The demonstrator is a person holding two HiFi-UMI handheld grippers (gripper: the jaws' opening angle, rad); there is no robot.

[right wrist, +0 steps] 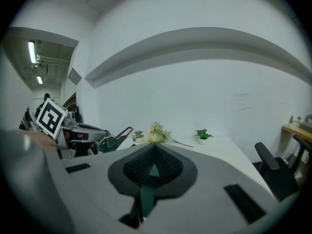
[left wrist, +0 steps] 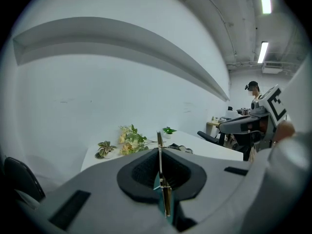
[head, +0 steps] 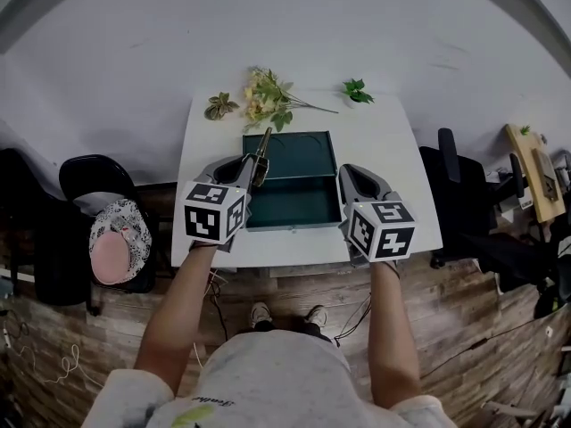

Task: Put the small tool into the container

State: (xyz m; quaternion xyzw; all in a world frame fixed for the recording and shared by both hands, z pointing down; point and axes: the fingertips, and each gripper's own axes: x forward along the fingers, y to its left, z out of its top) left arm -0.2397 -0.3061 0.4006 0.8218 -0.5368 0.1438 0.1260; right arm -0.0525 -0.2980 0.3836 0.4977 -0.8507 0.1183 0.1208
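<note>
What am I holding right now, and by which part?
The left gripper holds the small tool. Its jaws are shut on the tool's back part, and the thin front end pokes out past them. The right gripper holds nothing.

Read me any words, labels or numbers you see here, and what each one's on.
Shirt print: too blurred to read.
Left gripper cube: square pattern only, no words.
Right gripper cube: likewise.
Container: no lettering visible.
</note>
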